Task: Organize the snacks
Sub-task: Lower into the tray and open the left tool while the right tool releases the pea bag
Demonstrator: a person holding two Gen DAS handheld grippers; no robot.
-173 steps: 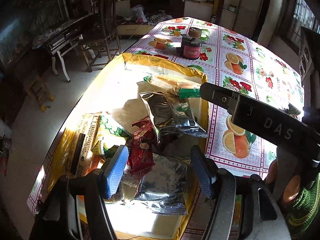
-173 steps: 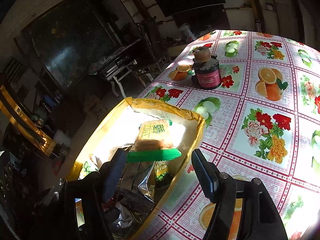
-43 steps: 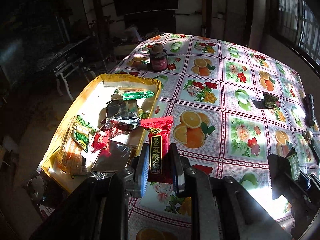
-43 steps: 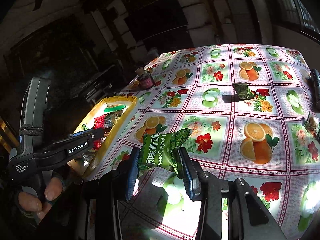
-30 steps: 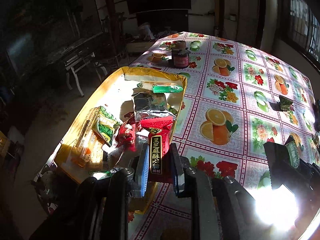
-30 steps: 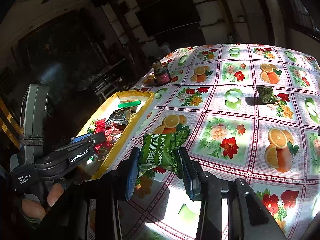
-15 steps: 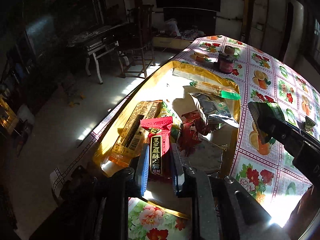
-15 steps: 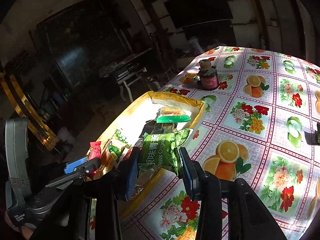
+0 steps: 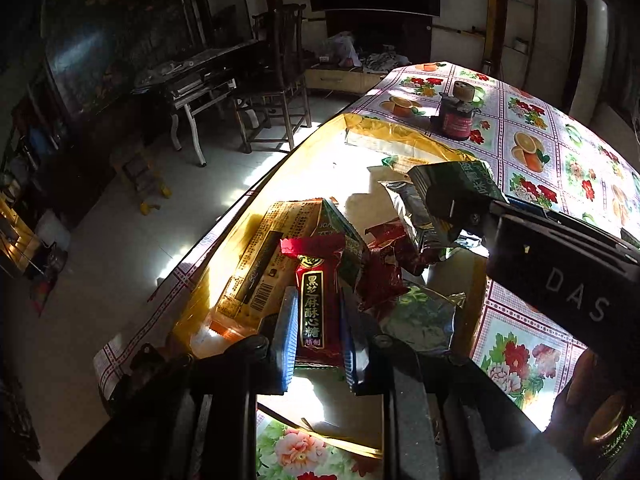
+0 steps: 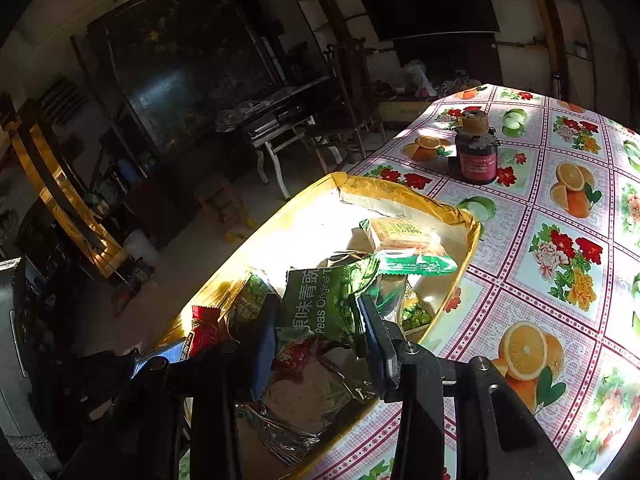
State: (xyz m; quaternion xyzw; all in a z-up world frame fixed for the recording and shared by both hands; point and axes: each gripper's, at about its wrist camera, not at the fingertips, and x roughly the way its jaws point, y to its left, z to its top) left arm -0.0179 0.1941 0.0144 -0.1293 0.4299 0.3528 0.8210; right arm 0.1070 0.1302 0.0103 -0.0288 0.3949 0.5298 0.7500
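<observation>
Here the left gripper [image 9: 318, 332] is clamping a red candy packet [image 9: 316, 300] between its blue pads, the packet standing upright with its crimped top fanning above the jaws. It is hanging over the near end of the yellow tray [image 9: 404, 138], above a flat orange-printed packet [image 9: 260, 264] lying along the tray's left wall.

The right gripper [image 10: 316, 332] is pinching a green pea packet [image 10: 324, 300], held over the tray's middle; in the left wrist view that same packet [image 9: 456, 180] is showing at the tip of the other tool, just right of centre.

Under both grippers the near half of the tray is sitting crowded: silver foil bags [image 9: 424, 316], dark red wrappers [image 9: 384, 268], and a green-ended biscuit pack [image 10: 408, 248] toward the far end. The far left part of the tray floor is lying bare and sunlit, giving open room.

The tray's left wall is running close along the edge of the surface [image 10: 560, 216], with the floor dropping away beyond it. To the right, the fruit-patterned cloth is lying open. A dark jar [image 10: 476, 152] is standing beyond the tray's far wall, apart from it. A wooden chair [image 9: 280, 80] is standing on the floor, well apart from the surface.
</observation>
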